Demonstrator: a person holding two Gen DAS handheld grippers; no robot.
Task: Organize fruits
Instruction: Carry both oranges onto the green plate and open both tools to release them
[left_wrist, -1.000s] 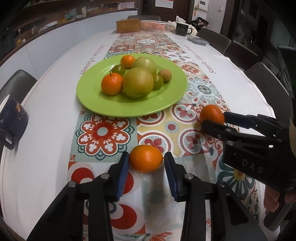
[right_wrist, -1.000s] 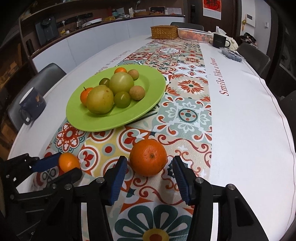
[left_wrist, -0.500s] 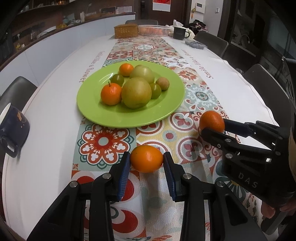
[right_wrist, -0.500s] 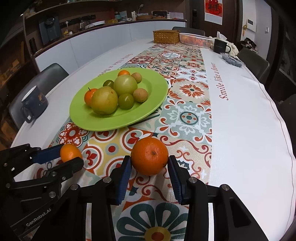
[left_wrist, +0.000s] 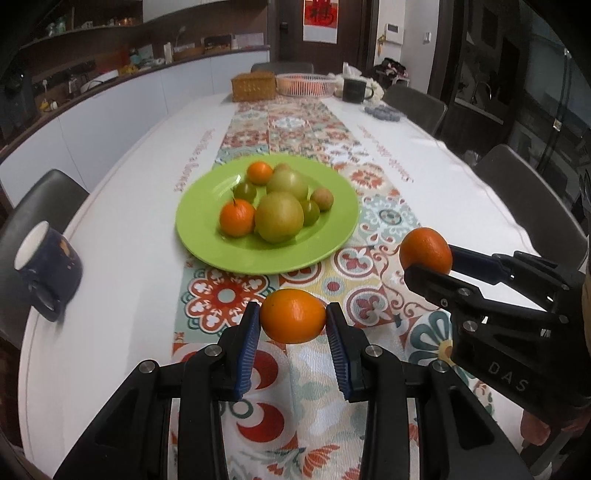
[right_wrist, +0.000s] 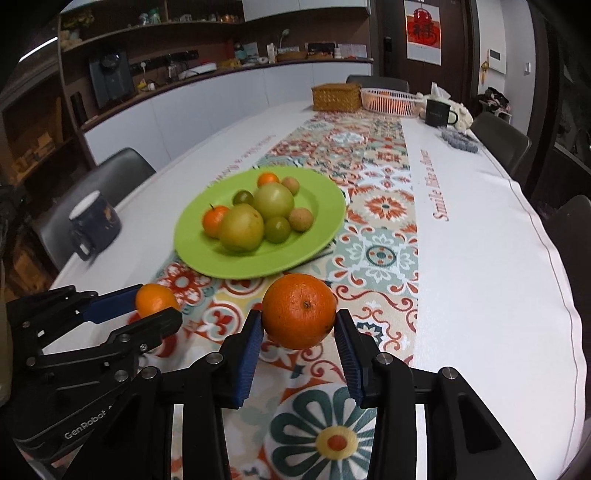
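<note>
My left gripper (left_wrist: 291, 325) is shut on a small orange (left_wrist: 293, 316) and holds it above the patterned runner. My right gripper (right_wrist: 299, 328) is shut on a larger orange (right_wrist: 299, 311), also lifted. Each gripper shows in the other's view: the right gripper (left_wrist: 428, 264) with its orange (left_wrist: 425, 251), the left gripper (right_wrist: 157, 308) with its small orange (right_wrist: 155, 300). Ahead lies a green plate (left_wrist: 207, 243) holding several fruits: two small oranges, pale green pears and smaller green and brown fruits. The plate also shows in the right wrist view (right_wrist: 325, 218).
A dark blue mug (left_wrist: 48, 266) stands at the table's left edge, also in the right wrist view (right_wrist: 94, 221). At the far end are a wicker box (left_wrist: 253, 86), a pink basket (left_wrist: 304, 84) and a black mug (left_wrist: 354, 90). Chairs surround the table.
Both grippers closed on their oranges and lifted them off the runner. Both views tilted up, showing more of the room.
</note>
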